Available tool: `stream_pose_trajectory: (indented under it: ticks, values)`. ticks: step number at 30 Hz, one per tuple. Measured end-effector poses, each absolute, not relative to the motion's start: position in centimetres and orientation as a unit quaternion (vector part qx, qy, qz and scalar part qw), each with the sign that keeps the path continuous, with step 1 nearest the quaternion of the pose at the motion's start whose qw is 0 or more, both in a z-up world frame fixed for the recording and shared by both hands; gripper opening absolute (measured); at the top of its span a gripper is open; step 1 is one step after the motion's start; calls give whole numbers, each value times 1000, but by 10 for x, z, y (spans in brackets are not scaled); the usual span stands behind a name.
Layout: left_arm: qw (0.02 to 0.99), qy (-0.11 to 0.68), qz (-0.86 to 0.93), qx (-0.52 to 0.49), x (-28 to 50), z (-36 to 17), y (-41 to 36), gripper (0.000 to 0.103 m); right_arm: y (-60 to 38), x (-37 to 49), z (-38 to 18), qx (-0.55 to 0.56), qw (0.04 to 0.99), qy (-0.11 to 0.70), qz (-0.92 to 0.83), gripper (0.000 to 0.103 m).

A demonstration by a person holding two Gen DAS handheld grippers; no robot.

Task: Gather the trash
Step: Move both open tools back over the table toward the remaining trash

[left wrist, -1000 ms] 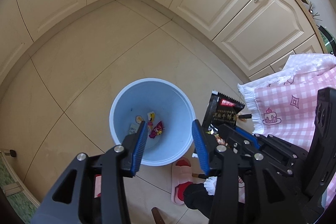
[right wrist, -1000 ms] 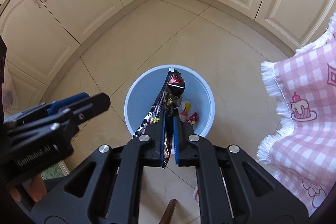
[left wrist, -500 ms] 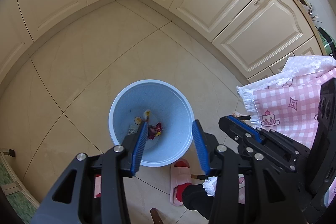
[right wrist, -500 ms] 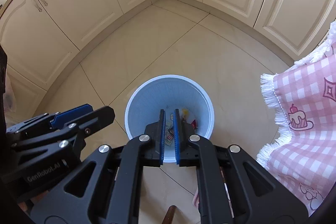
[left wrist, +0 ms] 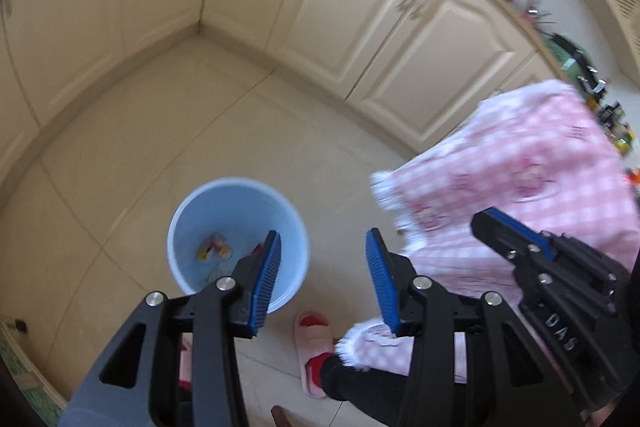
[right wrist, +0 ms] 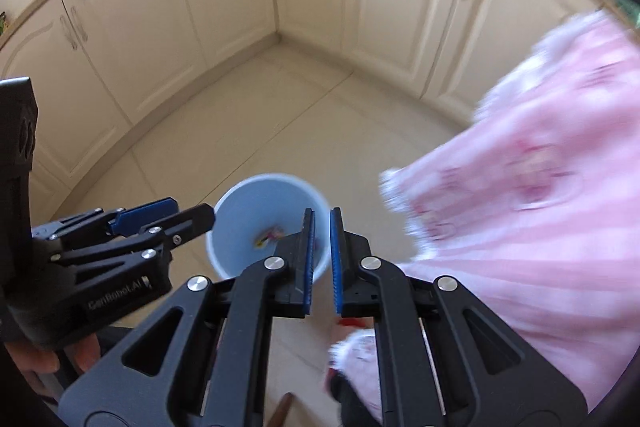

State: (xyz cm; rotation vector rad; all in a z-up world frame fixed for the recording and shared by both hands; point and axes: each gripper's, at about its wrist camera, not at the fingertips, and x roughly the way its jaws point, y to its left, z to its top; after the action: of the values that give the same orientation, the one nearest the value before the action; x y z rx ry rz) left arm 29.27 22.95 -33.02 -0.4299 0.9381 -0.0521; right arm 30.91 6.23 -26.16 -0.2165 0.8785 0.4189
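On floor: one blue bin (left wrist: 238,227), few wrappers (left wrist: 214,247) inside; left gripper (left wrist: 322,279) spread, right gripper (right wrist: 322,259) nearly closed, both empty.

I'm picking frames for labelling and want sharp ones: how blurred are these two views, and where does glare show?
Left wrist view: pink checked tablecloth and cream cabinet doors smeared, round light-blue plastic bin soft, left claw crisp. Right wrist view: the tablecloth streaks more heavily, the right claw stays sharp, and the top-left corner is blown out white.
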Motion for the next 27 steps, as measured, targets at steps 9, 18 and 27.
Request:
stream_pose_trajectory:
  ticks: [9,18,27]
  values:
    - [914,368,-102,-140,255,-217,136,50,-44,238,-158,-103,937,310,123,10]
    - [910,356,-200,-71,246,-163,8,58,-173,197,-126,-36,962,268,33,44]
    - [884,391,-257,-26,271,-161,-94,60,-279,204,-135,18,958,280,-53,47]
